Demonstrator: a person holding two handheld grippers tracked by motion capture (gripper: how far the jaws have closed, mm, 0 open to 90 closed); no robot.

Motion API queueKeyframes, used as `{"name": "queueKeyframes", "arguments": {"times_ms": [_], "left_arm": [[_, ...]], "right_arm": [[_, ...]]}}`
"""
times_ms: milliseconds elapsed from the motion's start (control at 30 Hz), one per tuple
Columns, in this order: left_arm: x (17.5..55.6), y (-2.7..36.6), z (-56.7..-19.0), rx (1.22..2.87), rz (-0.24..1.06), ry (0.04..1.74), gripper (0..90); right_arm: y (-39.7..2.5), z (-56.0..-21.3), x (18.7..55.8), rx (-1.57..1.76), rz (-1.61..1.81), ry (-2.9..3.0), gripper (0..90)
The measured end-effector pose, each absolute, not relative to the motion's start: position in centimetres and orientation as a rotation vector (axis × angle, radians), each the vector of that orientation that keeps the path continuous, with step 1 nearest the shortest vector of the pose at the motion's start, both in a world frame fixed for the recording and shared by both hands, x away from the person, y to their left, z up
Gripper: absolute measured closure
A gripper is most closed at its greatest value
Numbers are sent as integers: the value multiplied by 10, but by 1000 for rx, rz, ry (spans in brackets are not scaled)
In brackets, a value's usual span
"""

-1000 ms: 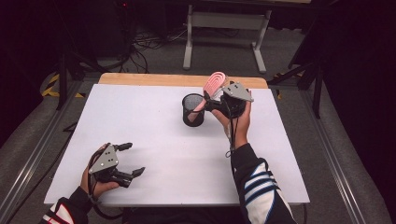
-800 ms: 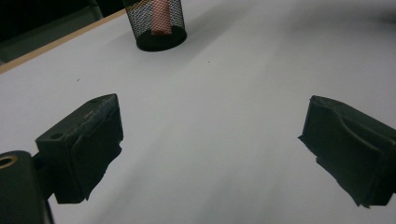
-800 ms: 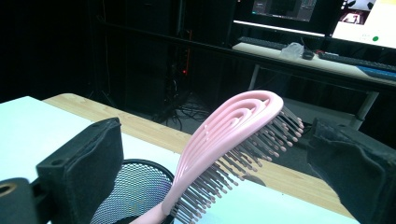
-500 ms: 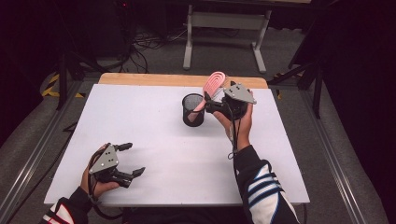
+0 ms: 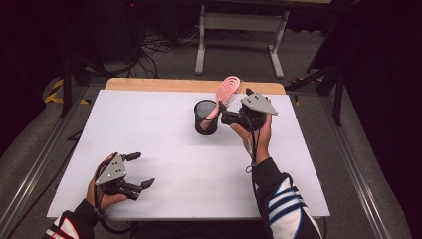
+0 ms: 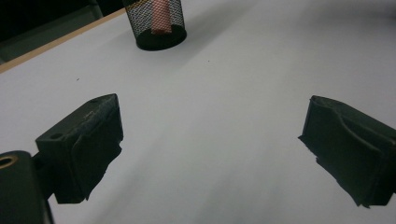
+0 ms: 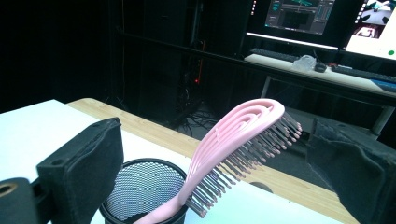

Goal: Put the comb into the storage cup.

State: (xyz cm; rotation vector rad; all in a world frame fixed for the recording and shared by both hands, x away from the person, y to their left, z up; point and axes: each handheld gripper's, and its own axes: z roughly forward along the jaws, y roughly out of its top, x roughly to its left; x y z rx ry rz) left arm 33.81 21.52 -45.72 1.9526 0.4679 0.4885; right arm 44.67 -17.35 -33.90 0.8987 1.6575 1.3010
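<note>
The light, stiff brush (image 7: 229, 149) leaned in the cup (image 5: 206, 117) between the wide right tongs (image 5: 225, 117); grip its handle.

no legible txt, monitor (image 7: 306, 14) too blurry

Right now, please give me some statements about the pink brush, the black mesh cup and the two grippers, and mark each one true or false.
1. The pink plastic hairbrush stands handle-down in the black wire-mesh cup. True.
2. The right gripper is clamped on the brush. False: its jaws are apart, the brush head between them untouched.
3. The left gripper is open and holds nothing. True.
4. The cup lies tipped over on the white table. False: it stands upright.
</note>
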Motion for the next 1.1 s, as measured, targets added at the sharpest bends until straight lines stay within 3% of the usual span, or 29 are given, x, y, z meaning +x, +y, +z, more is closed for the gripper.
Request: {"name": "queueKeyframes", "arguments": {"times_ms": [1100], "left_arm": [[337, 216, -457, 1950, 493, 473, 62]], "right_arm": [[-180, -340, 415, 776, 1307, 1720, 44]]}}
